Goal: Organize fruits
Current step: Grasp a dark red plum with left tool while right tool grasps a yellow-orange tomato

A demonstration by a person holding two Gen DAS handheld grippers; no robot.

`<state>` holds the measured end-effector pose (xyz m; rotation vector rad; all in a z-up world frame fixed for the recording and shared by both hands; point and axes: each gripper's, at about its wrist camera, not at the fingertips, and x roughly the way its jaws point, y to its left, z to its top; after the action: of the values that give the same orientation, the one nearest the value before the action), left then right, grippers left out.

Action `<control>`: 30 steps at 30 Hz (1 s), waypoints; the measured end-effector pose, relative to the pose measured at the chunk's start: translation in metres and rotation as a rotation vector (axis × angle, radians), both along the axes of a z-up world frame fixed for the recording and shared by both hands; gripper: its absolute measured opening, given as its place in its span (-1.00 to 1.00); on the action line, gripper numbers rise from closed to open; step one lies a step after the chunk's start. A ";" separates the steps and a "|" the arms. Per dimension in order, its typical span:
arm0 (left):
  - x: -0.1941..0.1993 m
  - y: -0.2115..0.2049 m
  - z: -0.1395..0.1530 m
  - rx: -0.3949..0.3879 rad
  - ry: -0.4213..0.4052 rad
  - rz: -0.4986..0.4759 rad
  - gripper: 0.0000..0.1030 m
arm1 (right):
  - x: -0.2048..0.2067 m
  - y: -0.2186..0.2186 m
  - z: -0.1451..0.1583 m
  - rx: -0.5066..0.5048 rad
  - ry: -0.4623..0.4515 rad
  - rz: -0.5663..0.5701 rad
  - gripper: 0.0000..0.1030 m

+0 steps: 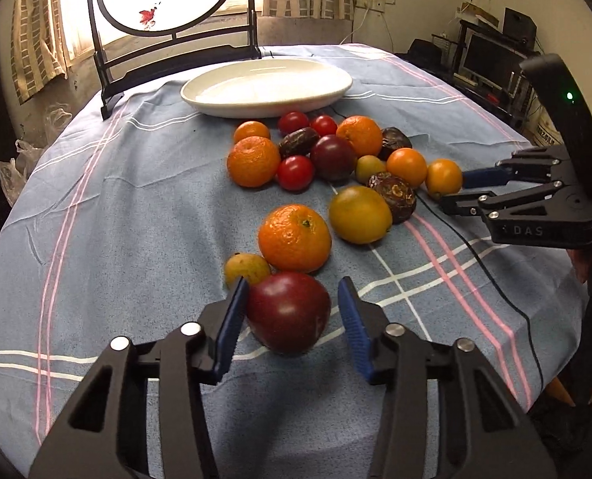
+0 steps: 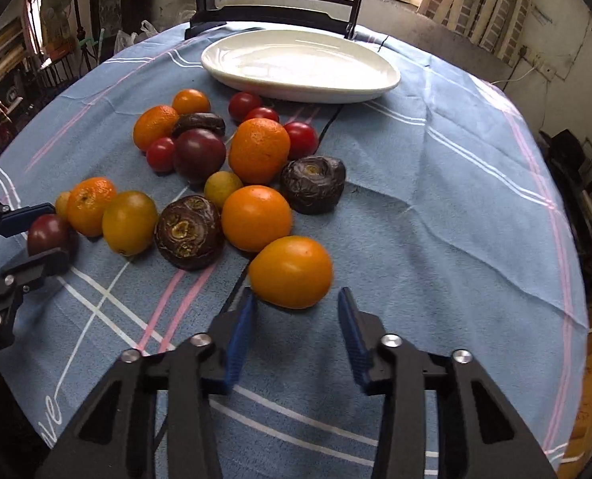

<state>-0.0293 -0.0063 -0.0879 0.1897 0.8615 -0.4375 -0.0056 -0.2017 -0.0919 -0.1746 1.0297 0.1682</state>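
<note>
Here the left gripper [image 1: 294, 299] is gaping around a dark red plum [image 1: 289, 311], while the right gripper [image 2: 296, 311] is gaping before an orange fruit [image 2: 291, 271].

Round counter [image 1: 144, 199] draped in a blue cloth [image 2: 435, 207] with white and pink stripes. At the far side, an oval white plate [image 1: 266, 88], and behind it a dark wooden stand [image 1: 176, 52] with a round painted panel. In front of the plate, loose fruit on the cloth: mandarins [image 1: 295, 238], small red tomatoes [image 1: 295, 172], dark red plums [image 1: 289, 312], wrinkled dark passion fruits [image 2: 188, 232], smooth orange-yellow fruits [image 2: 291, 271] and small yellow-green ones [image 1: 247, 268], most touching or just beside one another. Thin black cable [image 1: 491, 275] trailing across the cloth from the fruit cluster toward the near right edge.
</note>
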 end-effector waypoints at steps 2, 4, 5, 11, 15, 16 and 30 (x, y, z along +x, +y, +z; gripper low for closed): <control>0.002 0.004 0.001 -0.027 0.025 -0.006 -0.23 | -0.001 -0.002 0.002 0.021 -0.015 -0.004 -0.32; 0.000 0.006 0.002 -0.035 0.036 -0.012 -0.24 | -0.004 -0.003 0.003 0.017 -0.020 0.003 -0.33; -0.001 0.006 0.004 -0.039 0.040 -0.017 -0.24 | -0.006 -0.003 0.004 0.011 -0.026 0.004 -0.33; -0.007 0.006 0.032 -0.060 -0.026 -0.039 -0.25 | -0.011 -0.004 0.029 0.026 -0.066 0.032 -0.84; 0.013 -0.002 0.064 -0.073 -0.114 -0.033 -0.24 | 0.001 0.003 0.053 0.028 -0.121 0.056 -0.84; 0.018 -0.004 0.069 -0.069 -0.125 -0.024 -0.24 | 0.004 0.005 0.055 0.029 -0.113 0.065 -0.83; 0.030 -0.003 0.061 -0.090 -0.077 -0.020 -0.24 | 0.012 0.000 0.001 -0.014 -0.015 0.100 -0.22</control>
<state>0.0010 -0.0089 -0.0274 0.1320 0.7634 -0.4840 0.0059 -0.2014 -0.0913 -0.2404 1.0079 0.2500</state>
